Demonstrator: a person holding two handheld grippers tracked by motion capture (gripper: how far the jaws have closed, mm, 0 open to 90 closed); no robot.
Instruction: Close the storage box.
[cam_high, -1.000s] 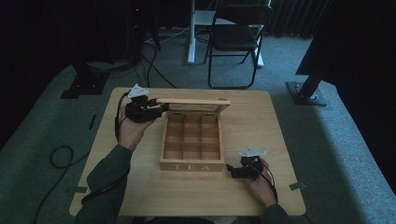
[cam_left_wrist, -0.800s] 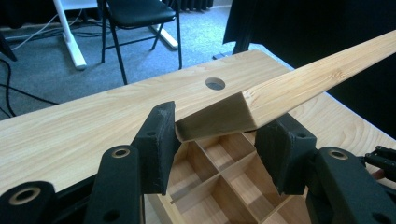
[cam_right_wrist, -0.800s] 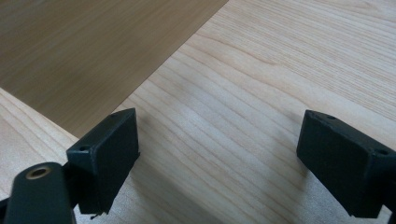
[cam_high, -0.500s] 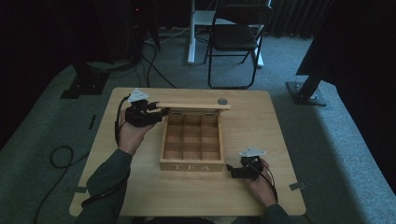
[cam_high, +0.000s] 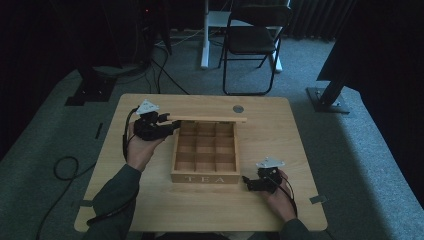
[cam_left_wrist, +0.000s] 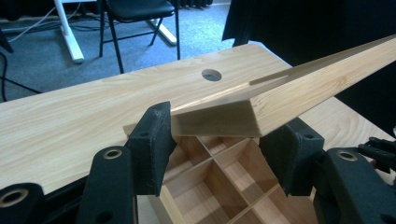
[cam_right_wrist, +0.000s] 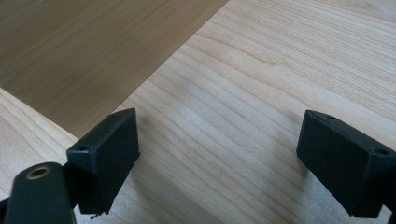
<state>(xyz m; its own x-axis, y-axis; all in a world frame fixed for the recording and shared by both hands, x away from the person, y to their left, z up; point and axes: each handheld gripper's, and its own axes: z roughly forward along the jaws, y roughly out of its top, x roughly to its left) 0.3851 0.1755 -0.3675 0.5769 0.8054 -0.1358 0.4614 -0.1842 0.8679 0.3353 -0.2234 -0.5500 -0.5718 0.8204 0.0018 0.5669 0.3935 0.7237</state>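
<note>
Thing: wooden tea box with its hinged lid
Look: pale wood, "TEA" lettered on the front wall
Inside: 9 square compartments in a 3 by 3 grid, all bare in the high view
Lid state: raised, standing along the box's far edge, seen edge-on from above
Lid pose: tilted in the left gripper view, its end corner lifted above the compartments
Place: middle of the table, front wall toward the person

The tea box and its raised lid are pale, unvarnished-looking wood with fine straight grain (matt, no shine). The table is light wood too, smooth, grain lines plain. Both grippers' pads look matt black plastic, slightly grainy.
</note>
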